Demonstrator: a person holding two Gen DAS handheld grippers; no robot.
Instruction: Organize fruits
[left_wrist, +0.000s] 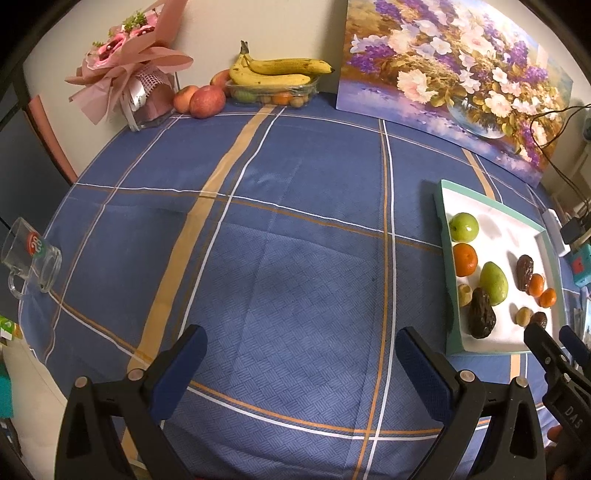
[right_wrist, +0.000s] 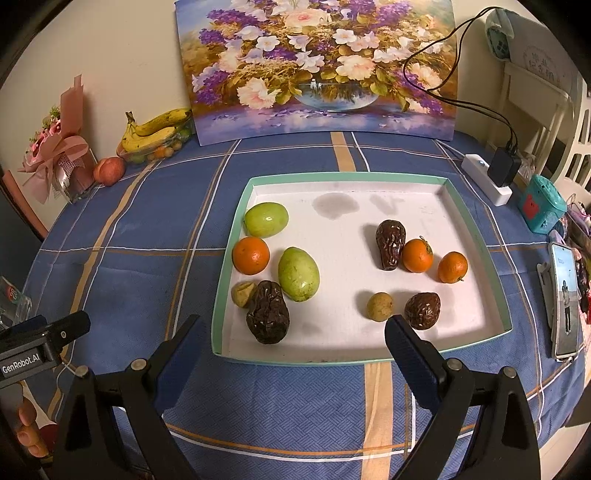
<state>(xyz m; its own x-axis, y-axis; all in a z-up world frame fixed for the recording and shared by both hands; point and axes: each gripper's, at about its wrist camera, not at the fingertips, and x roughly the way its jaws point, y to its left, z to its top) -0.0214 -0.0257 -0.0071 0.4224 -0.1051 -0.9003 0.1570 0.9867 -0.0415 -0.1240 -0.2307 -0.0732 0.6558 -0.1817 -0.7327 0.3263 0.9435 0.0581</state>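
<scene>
two grippers hover above a table (left_wrist: 295, 229) covered by a blue plaid cloth. left gripper (left_wrist: 299, 365): fingers wide apart, holding nothing, over bare cloth. right gripper (right_wrist: 291, 350): fingers wide apart, empty, at the near edge of a shallow white tray (right_wrist: 476, 225) with a green rim. tray contents, left group: two green fruits (right_wrist: 298, 274), one orange (right_wrist: 250, 255), a small tan fruit (right_wrist: 243, 293) and a large wrinkled dark fruit (right_wrist: 267, 316), close together. right group: two small oranges (right_wrist: 417, 255), two dark wrinkled fruits (right_wrist: 390, 243) and one small tan fruit (right_wrist: 379, 306). at the table's far edge: bananas (left_wrist: 280, 70) on a clear container, red apples (left_wrist: 207, 101), a pink bouquet (left_wrist: 125, 70) and a flower painting (right_wrist: 317, 62). a glass mug (left_wrist: 29, 258) lies on its side at the left edge.
</scene>
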